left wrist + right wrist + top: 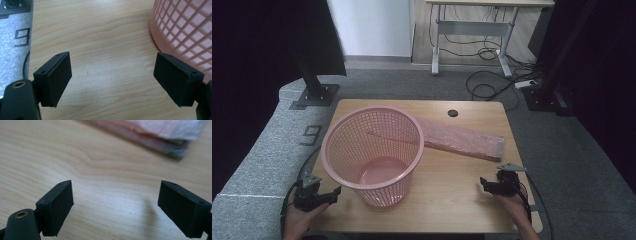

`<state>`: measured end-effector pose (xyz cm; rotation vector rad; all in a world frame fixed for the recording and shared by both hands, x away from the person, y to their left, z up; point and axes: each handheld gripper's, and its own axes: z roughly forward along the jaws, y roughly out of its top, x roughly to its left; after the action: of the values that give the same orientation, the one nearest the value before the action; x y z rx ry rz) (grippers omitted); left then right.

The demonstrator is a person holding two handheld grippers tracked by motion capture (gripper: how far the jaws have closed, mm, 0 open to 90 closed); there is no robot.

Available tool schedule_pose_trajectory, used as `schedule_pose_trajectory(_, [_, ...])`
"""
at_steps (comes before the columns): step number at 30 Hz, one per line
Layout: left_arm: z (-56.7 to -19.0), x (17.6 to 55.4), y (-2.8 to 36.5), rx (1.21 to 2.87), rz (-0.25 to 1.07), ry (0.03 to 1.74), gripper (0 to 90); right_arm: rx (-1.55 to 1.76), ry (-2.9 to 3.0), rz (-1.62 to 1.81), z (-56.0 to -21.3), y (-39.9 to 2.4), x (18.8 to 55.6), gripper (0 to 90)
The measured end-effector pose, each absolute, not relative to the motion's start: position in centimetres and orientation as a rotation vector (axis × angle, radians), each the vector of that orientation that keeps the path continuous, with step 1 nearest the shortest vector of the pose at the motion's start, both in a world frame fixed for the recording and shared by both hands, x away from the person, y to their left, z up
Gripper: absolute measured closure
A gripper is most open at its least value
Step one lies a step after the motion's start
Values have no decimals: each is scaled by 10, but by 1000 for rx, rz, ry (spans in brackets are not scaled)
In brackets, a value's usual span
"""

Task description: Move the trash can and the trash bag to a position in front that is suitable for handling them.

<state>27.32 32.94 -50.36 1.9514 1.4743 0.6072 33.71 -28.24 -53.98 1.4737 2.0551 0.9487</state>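
1. Wooden table point(447, 200): light grain, a dark round grommet point(453, 113) near the far edge; grey carpet around it.
2. Pink mesh basket point(374, 152): upright on the left half of the table, mouth up, nothing visible inside. In the left gripper view its lattice wall point(185, 32) stands just beside the right-hand jaw; contact cannot be told.
3. Flat pink pack of bags point(462, 139): lies on the table behind and right of the basket, long axis running diagonally, its near end toward the right gripper. In the right gripper view its corner point(170, 135) lies ahead of the jaws, apart from them.
4. Left gripper point(329, 196): held at the near-left table edge, pointing toward the basket base. Jaws wide apart, bare wood between them.
5. Right gripper point(486, 184): held over the near-right part of the table, below the pack. Jaws wide apart, holding nothing.
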Motion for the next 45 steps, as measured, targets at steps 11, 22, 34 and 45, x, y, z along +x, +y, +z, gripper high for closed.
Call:
schedule_pose_trajectory(11, [-493, 273, 306, 1917, 667, 1512, 147, 1423, 2066, 957, -536, -275, 331, 134])
schedule_pose_trajectory(22, [-491, 299, 283, 1913, 728, 1451, 184, 1451, 2051, 1001, -534, -283, 327, 141])
schedule_pose_trajectory(34, [-491, 324, 248, 1951, 698, 1396, 199, 1473, 2056, 996, -536, -278, 333, 149])
schedule_pose_trajectory(45, [-490, 341, 211, 2010, 713, 1327, 204, 1492, 2036, 984, -535, -281, 329, 150])
